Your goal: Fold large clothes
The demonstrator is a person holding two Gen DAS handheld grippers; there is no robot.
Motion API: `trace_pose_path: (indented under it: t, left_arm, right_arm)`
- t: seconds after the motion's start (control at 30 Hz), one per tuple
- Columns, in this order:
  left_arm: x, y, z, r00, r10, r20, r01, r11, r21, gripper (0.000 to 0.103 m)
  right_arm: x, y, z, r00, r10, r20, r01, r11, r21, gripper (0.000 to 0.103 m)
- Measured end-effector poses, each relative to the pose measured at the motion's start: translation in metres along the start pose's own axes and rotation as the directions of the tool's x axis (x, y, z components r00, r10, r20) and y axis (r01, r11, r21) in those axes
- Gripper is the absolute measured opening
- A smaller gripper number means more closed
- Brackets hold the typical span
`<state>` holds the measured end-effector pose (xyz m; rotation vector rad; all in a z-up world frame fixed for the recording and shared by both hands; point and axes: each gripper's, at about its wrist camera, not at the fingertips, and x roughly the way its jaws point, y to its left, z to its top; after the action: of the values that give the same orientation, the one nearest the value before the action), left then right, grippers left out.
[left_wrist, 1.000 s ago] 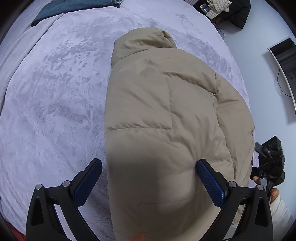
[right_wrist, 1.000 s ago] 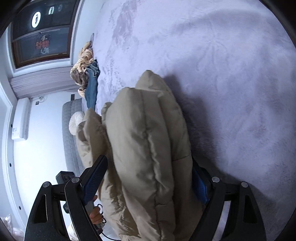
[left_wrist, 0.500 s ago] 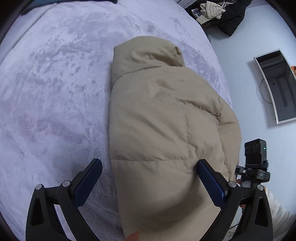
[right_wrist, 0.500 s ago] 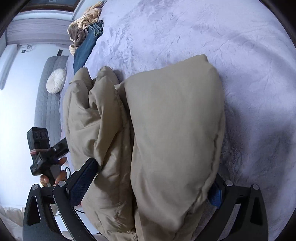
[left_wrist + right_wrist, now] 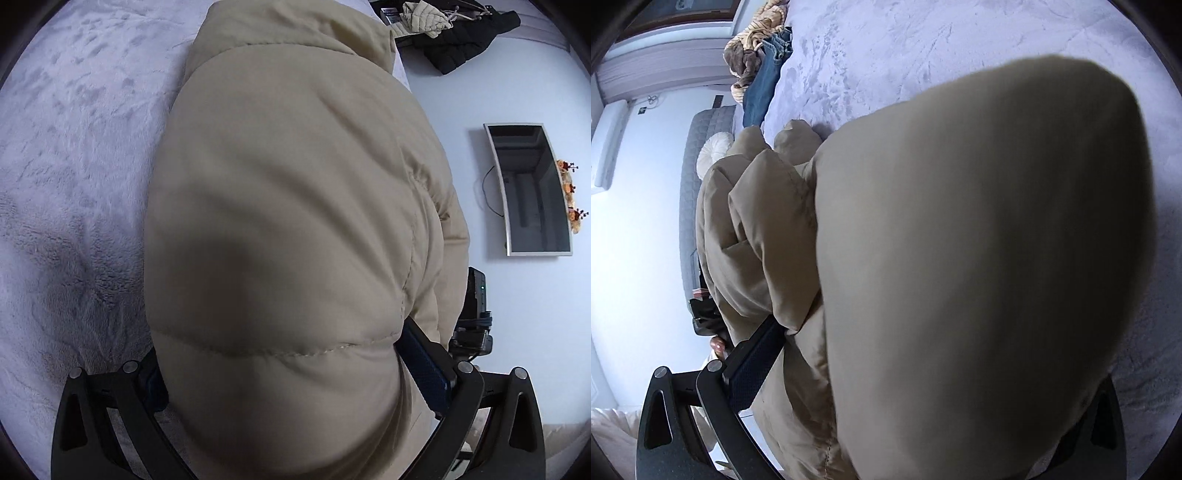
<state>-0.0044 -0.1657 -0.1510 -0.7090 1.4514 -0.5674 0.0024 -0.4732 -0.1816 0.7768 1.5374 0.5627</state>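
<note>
While both grippers clamp it, beige puffer jacket (image 5: 280,229) lies folded on lilac plush bed cover (image 5: 74,155).
Room: white wall, wall-mounted TV (image 5: 532,188), black coat (image 5: 465,40) past the bed's far edge; jeans (image 5: 764,81) on the cover's far side. Jacket long axis runs away from left gripper (image 5: 295,373), hood at far end. Left fingers spread wide around the bulk; right gripper (image 5: 919,369) likewise, its right finger hidden.

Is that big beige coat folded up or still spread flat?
Folded: the beige coat is bunched in thick stacked layers, bulging between both grippers' fingers.
</note>
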Motion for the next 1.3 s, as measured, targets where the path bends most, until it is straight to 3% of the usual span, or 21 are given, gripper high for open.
trace_pose_path:
  t: [0.13, 0.2, 0.23, 0.37, 0.47, 0.7, 0.9, 1.0, 1.13, 1.3]
  left_arm:
    - [-0.004, -0.035, -0.006, 0.981, 0.182, 0.064, -0.187, 0.978, 0.091, 0.101]
    - [-0.008, -0.049, -0.009, 0.969, 0.231, 0.091, -0.241, 0.963, 0.124, 0.094]
    - [-0.009, -0.055, -0.010, 0.963, 0.249, 0.102, -0.261, 0.956, 0.133, 0.091]
    - [-0.015, -0.079, -0.015, 0.946, 0.296, 0.136, -0.317, 0.932, 0.175, 0.080]
    - [-0.021, -0.096, -0.017, 0.941, 0.300, 0.156, -0.328, 0.922, 0.205, 0.077]
    - [-0.059, -0.101, -0.031, 0.937, 0.279, 0.210, -0.322, 0.924, 0.209, 0.077]
    - [-0.105, -0.079, -0.019, 0.926, 0.276, 0.259, -0.329, 0.925, 0.190, 0.077]
    - [-0.145, -0.048, -0.008, 0.921, 0.277, 0.274, -0.334, 0.923, 0.192, 0.077]
    - [-0.189, -0.003, 0.029, 0.915, 0.288, 0.282, -0.347, 0.919, 0.186, 0.077]
    - [-0.237, 0.056, 0.067, 0.884, 0.344, 0.315, -0.404, 0.903, 0.146, 0.077]
  right_arm:
    - [0.003, -0.001, 0.001, 1.000, -0.019, 0.015, 0.018, 0.999, 0.036, 0.103]
    - [0.003, 0.000, 0.001, 0.999, -0.026, 0.019, 0.025, 0.998, 0.057, 0.102]
    - [0.002, 0.001, 0.000, 0.999, -0.026, 0.023, 0.025, 0.998, 0.064, 0.098]
    - [-0.008, 0.006, -0.008, 0.997, 0.022, 0.067, -0.027, 0.997, 0.074, 0.057]
    - [-0.014, 0.012, -0.015, 0.995, 0.063, 0.083, -0.069, 0.995, 0.072, 0.046]
    - [-0.015, 0.045, -0.015, 0.992, 0.086, 0.093, -0.089, 0.996, 0.027, 0.046]
    - [0.013, 0.093, -0.001, 0.992, 0.078, 0.098, -0.075, 0.997, -0.031, 0.046]
    - [0.040, 0.121, 0.008, 0.991, 0.076, 0.107, -0.071, 0.996, -0.048, 0.046]
    - [0.085, 0.159, 0.019, 0.990, 0.076, 0.117, -0.069, 0.996, -0.058, 0.046]
    - [0.158, 0.209, 0.046, 0.991, 0.094, 0.096, -0.087, 0.993, -0.080, 0.046]
